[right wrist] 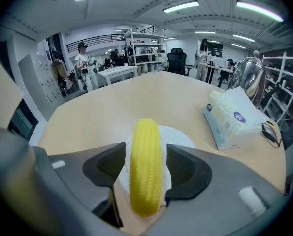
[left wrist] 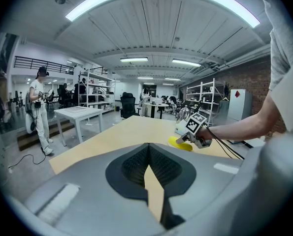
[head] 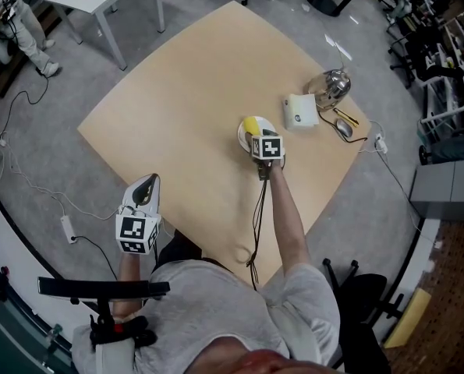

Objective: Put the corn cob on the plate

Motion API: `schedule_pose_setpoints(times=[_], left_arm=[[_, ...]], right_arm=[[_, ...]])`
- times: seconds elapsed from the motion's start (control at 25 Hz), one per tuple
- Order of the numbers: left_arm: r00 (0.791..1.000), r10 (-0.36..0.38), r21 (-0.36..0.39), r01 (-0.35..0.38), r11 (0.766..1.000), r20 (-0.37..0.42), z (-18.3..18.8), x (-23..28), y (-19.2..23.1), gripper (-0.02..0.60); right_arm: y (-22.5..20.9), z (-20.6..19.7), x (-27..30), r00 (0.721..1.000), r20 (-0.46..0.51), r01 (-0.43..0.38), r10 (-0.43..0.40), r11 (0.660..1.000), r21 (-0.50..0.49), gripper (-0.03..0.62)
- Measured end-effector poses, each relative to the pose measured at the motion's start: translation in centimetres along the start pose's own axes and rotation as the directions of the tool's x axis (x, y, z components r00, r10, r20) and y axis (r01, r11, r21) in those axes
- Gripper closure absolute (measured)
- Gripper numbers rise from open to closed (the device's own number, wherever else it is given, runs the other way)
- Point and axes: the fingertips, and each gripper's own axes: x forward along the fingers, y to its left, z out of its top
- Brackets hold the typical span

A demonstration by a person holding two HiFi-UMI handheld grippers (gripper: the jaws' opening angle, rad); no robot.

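The yellow corn cob (right wrist: 146, 166) lies lengthwise across the white plate (right wrist: 179, 137) on the wooden table, its near end over the plate's rim. My right gripper (right wrist: 146, 175) stands open around it, with a thin gap showing between each pad and the cob. From the head view the cob (head: 251, 123) and plate (head: 242, 137) sit at the table's right middle, the right gripper (head: 258, 136) just behind them. My left gripper (head: 144, 187) is shut on nothing near the table's front left edge; in its own view the left gripper (left wrist: 148, 163) faces the cob (left wrist: 179, 143).
A white tissue pack (head: 302, 110), a shiny metal kettle (head: 331, 86) and a mouse (head: 343, 128) stand to the right of the plate. The tissue pack (right wrist: 232, 119) is close by. A cable runs from the right gripper off the table's front edge (head: 255, 240).
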Motion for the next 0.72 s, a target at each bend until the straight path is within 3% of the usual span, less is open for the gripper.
schedule_pose_setpoints(times=[0.52, 0.72], left_arm=[[0.999, -0.014, 0.024, 0.013, 1.0, 0.051, 1.6, -2.5, -1.5, 0.561], [0.997, -0.016, 0.034, 0.014, 0.999, 0.073, 2.1, -3.3, -2.2, 0.561]], right_arm=[[0.6, 1.1, -6.4, 0.99, 0.14, 0.011, -0.013, 1.0, 0.015, 0.338], [1.3, 0.6, -10.1, 0.976, 0.22, -0.014, -0.003, 0.997, 0.074, 0.342]])
